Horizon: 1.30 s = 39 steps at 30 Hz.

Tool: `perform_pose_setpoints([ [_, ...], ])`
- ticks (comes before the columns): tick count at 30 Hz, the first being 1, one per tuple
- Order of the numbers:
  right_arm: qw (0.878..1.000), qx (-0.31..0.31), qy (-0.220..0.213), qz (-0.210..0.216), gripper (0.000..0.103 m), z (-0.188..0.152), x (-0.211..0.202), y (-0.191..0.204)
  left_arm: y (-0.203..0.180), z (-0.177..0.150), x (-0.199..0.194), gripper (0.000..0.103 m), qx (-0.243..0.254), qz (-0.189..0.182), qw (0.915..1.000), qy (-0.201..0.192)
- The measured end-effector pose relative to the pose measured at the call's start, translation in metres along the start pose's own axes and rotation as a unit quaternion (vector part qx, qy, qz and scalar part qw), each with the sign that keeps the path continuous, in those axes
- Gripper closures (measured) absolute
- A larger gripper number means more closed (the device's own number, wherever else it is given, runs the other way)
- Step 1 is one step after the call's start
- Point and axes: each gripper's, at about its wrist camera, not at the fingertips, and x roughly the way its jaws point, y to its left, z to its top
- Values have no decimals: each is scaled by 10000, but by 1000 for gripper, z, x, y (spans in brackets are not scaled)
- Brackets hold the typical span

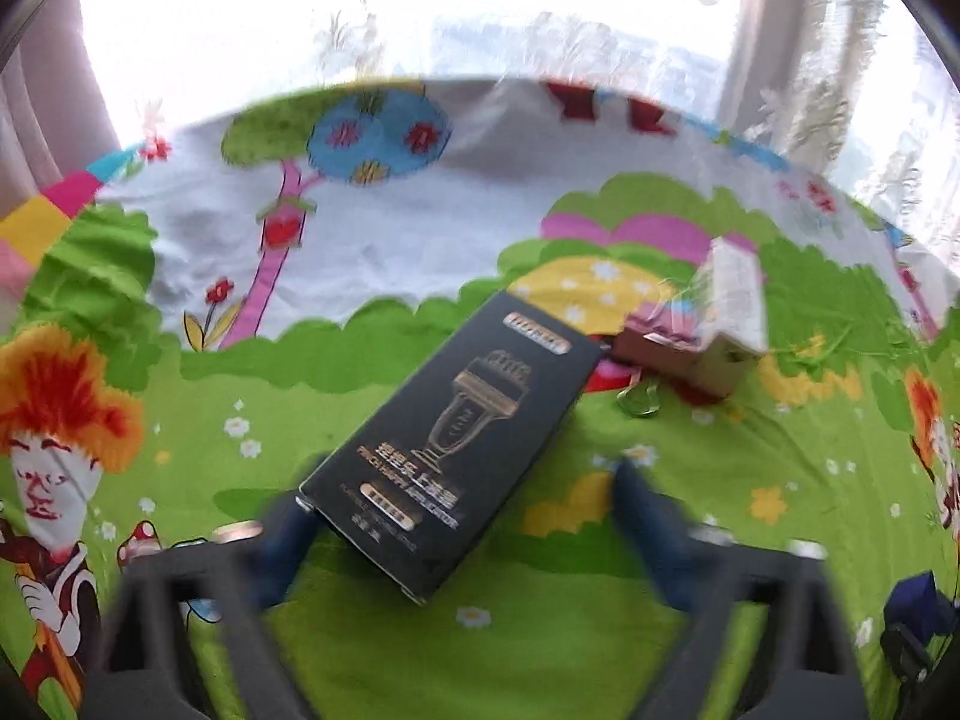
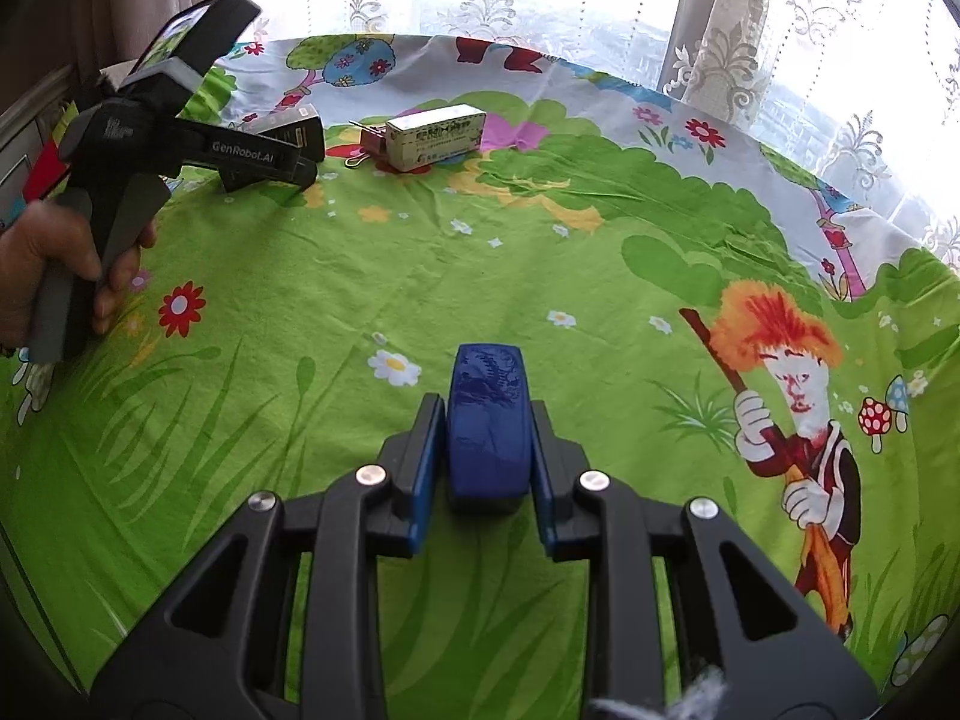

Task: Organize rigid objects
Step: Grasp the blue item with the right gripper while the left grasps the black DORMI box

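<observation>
left gripper (image 1: 456,516): jaws released, straddling the near end of the black box (image 1: 450,450), no pad pressing, lined up to grasp | right gripper (image 2: 480,450): clenched on blue case (image 2: 489,420), carried | white box (image 2: 435,135) beyond the black box.

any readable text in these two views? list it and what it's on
"GenRobot.AI": side of the left gripper, right wrist view.
Black box: gold print and labels, too blurred to read.
White box: printed lines, too small to read.
Blue object in the right gripper: no readable text.
</observation>
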Motion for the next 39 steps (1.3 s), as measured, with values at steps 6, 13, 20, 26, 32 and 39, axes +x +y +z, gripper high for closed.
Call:
perform_pose_setpoints([
  [6,10000,60,1,78,72,0,0,-2,-19,-45,-42,63,214,-13,9998,-3],
  [13,9999,84,-1,95,72,0,1,-3,-21,-109,-95,63,154,122,9998,-6],
  [20,9999,88,-3,105,72,0,1,-3,-24,-107,-90,30,511,339,9981,-57],
  [26,9999,111,-5,131,72,0,0,-3,-21,-103,-84,28,416,213,9988,-119],
  [32,9997,152,-8,182,72,0,1,-4,-15,-103,-81,28,207,45,9997,-95],
  [39,9997,146,-11,183,72,0,1,-5,-14,-104,-81,28,164,24,9998,-97],
])
